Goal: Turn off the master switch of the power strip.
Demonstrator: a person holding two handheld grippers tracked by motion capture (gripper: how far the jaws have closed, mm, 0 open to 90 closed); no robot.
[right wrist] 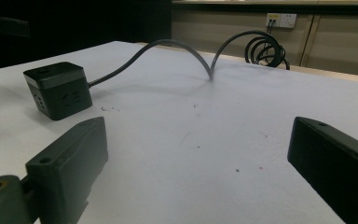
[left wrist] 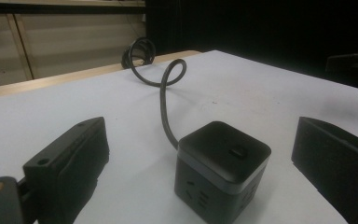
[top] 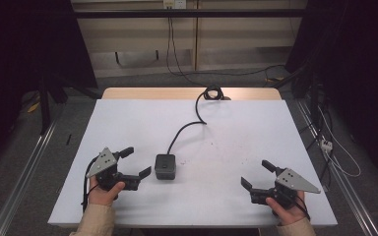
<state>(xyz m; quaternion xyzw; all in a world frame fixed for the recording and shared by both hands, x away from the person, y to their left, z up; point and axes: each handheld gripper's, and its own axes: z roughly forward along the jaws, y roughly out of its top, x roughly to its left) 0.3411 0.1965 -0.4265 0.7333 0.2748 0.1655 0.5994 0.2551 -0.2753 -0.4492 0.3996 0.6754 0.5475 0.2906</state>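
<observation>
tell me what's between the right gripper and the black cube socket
Nothing: in the high view only bare white table lies between the right gripper and the cube socket, apart from a few small specks.

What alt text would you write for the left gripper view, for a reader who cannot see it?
A black cube-shaped power socket block with a grey band sits on a white table surface, between and just beyond the left gripper, whose two black jaws stand wide open. Its dark round cable rises from the block's back, loops once, and ends in a coil near the table's wooden far edge.
</observation>
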